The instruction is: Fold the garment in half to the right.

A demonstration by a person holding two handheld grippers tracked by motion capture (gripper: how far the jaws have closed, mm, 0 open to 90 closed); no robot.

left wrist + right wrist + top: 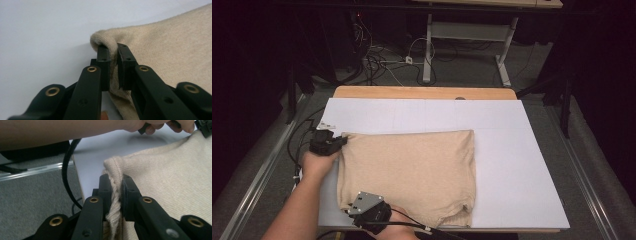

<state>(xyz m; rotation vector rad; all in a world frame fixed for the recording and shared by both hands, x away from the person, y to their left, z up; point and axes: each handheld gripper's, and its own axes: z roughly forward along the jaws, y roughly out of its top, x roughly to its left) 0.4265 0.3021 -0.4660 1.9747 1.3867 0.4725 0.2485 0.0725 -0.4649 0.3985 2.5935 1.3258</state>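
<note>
A beige knit garment (407, 170) lies folded flat on the white sheet (512, 150) that covers the table. My left gripper (341, 141) is at its far left corner. In the left gripper view the jaws (112, 48) are shut on a raised fold of the beige cloth (170, 50). My right gripper (352, 207), with its grey plate on top, is at the near left corner. There the jaws (116, 178) are shut on the thick ribbed hem of the garment (170, 170), and the corner is lifted slightly.
The wooden table edge (422, 92) shows beyond the sheet. To the right of the garment the sheet is bare. A black cable (66, 170) hangs over the table's left edge above grey carpet. Desk legs (427, 50) and loose wires stand on the floor behind.
</note>
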